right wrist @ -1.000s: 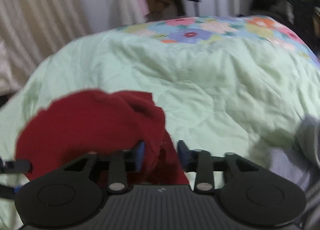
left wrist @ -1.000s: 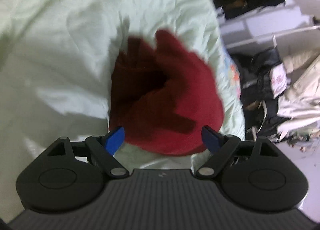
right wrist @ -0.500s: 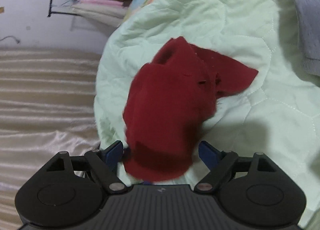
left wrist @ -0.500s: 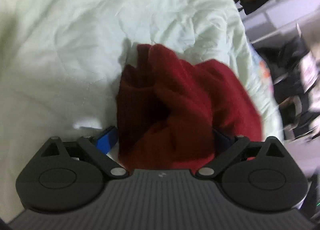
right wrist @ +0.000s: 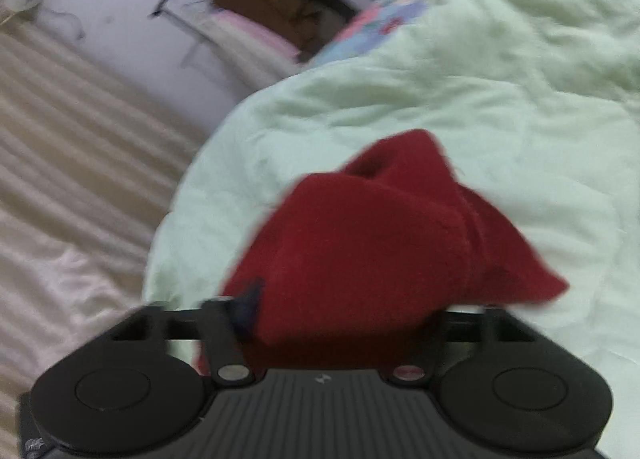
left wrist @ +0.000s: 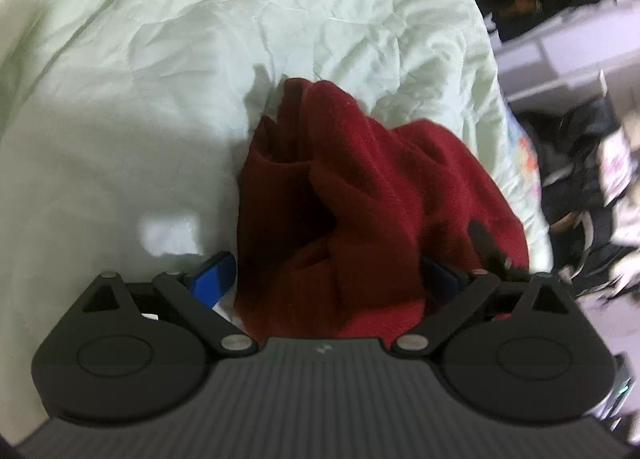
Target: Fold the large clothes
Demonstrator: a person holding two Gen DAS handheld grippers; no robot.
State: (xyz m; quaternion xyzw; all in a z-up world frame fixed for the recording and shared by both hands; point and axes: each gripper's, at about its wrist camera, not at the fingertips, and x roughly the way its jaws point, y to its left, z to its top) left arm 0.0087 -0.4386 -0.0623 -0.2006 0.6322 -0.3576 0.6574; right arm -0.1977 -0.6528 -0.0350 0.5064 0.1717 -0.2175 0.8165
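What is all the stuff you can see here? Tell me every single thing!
red garment: one, dark red, bunched up on the quilt, between the jaws of both grippers
quilt: one, pale green with a flowered edge, spread under the garment
curtain: one, beige and pleated, beside the quilt in the right wrist view
rack: one, white, against the wall, with dark items on top
heap of clothes and bags: one, black and white, past the quilt's edge
left gripper: one, black with blue pads, jaws wide, garment between them
right gripper: one, black, jaws have just been closing, cloth covers one finger
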